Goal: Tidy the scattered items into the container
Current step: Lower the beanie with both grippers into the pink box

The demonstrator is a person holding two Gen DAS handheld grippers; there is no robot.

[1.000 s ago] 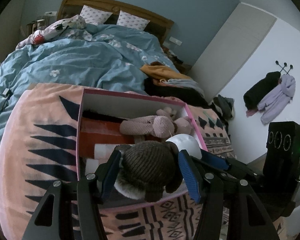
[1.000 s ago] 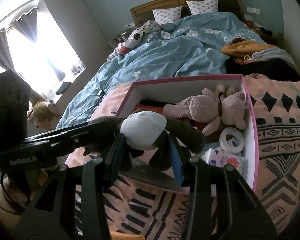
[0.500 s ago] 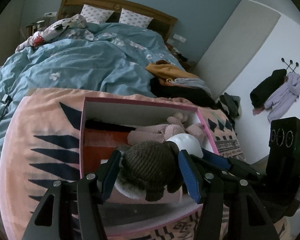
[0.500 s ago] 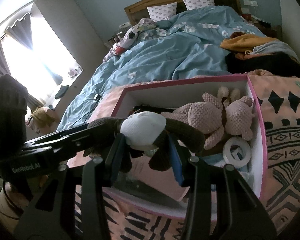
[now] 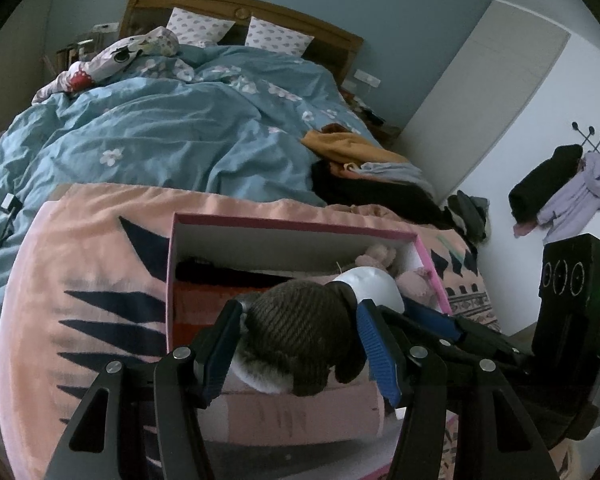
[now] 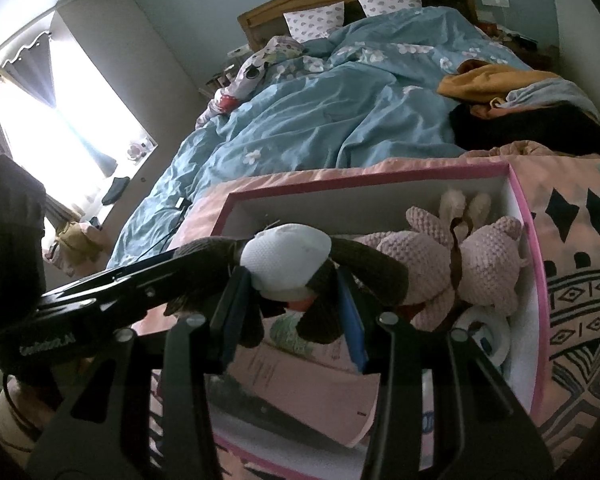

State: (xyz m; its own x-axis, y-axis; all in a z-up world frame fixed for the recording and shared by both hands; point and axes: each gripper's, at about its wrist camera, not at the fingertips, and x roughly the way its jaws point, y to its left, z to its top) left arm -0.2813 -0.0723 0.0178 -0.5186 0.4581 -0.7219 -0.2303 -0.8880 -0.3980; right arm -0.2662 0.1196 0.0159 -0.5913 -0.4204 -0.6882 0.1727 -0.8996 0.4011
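Big bed [image 5: 180,128] with blue blanket, far back. Pink-edged box [image 6: 528,280] on the pink patterned cover [image 5: 80,264], near. Inside, at the right: pink bunny toy [image 6: 440,264] and tape roll [image 6: 496,340]. Brown-and-white soft toy [image 5: 300,332] up over the box. Left gripper [image 5: 296,352] squeezing its brown end. Right gripper [image 6: 292,312] squeezing its white end.
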